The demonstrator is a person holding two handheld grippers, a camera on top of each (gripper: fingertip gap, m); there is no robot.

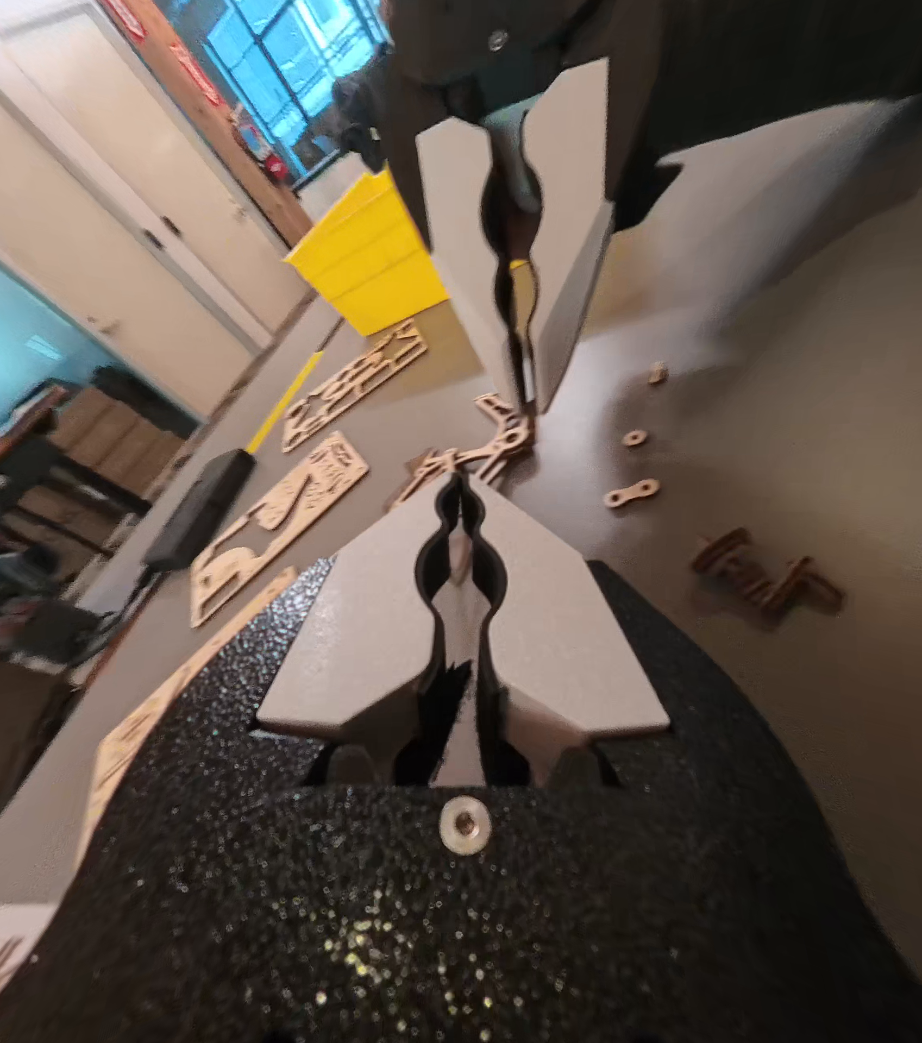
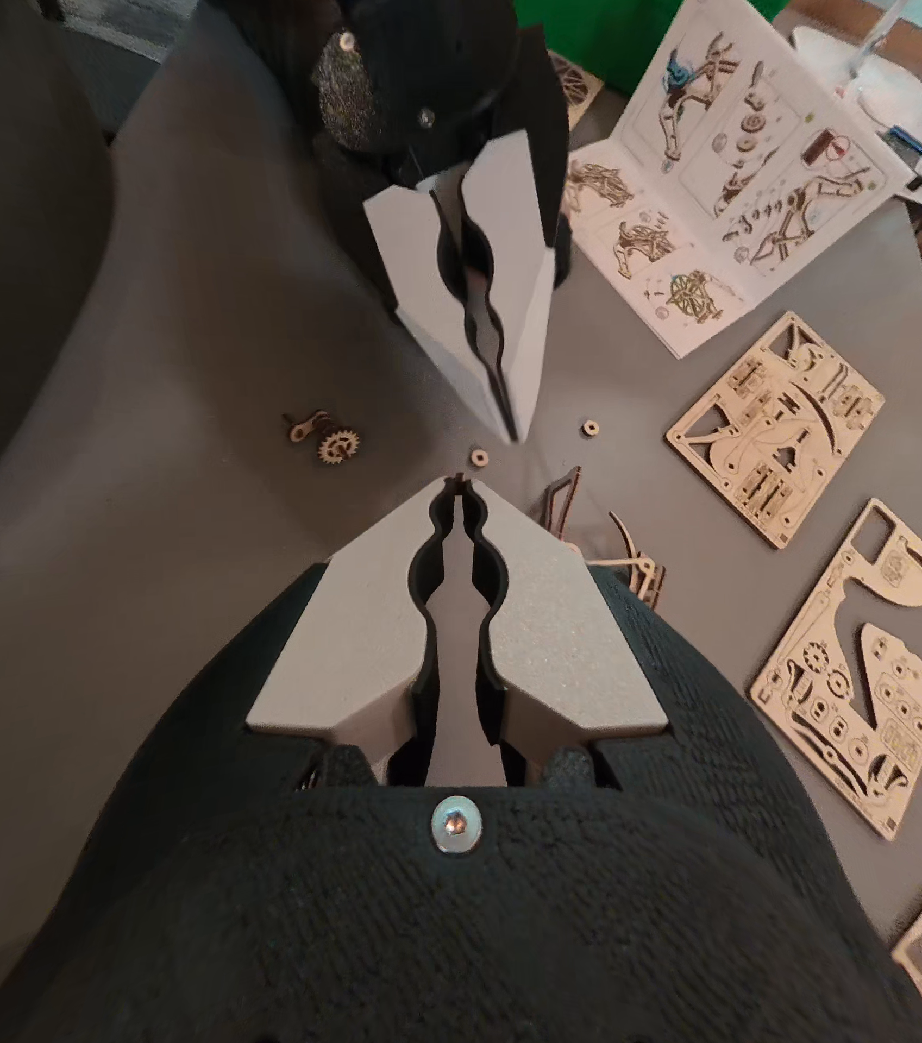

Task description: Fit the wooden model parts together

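Observation:
A partly built wooden model piece [image 1: 495, 446] lies on the grey table [image 1: 786, 367]. In the right wrist view it shows to the right of my fingers [image 2: 566, 502], partly hidden under them. My right gripper [image 2: 461, 482] is shut, and a thin dark wooden edge shows between its tips. In the left wrist view it comes down from above [image 1: 526, 398] onto the far end of the model piece. My left gripper [image 1: 458, 480] is shut, its tips just short of the model's near end. In the right wrist view it [image 2: 512, 437] hangs above the table with nothing seen in it.
Loose parts lie around: a link [image 1: 630, 492], rings [image 2: 479, 456] [image 2: 591, 427], a gear assembly [image 2: 328, 446], a darker sub-assembly [image 1: 763, 581]. Punched wooden sheets [image 2: 774, 429] [image 2: 865, 677] and an open instruction booklet [image 2: 729, 169] lie to the right. A yellow bin [image 1: 374, 265] and a black box [image 1: 199, 508] stand farther off. Left and right tips are no more than a few centimetres apart.

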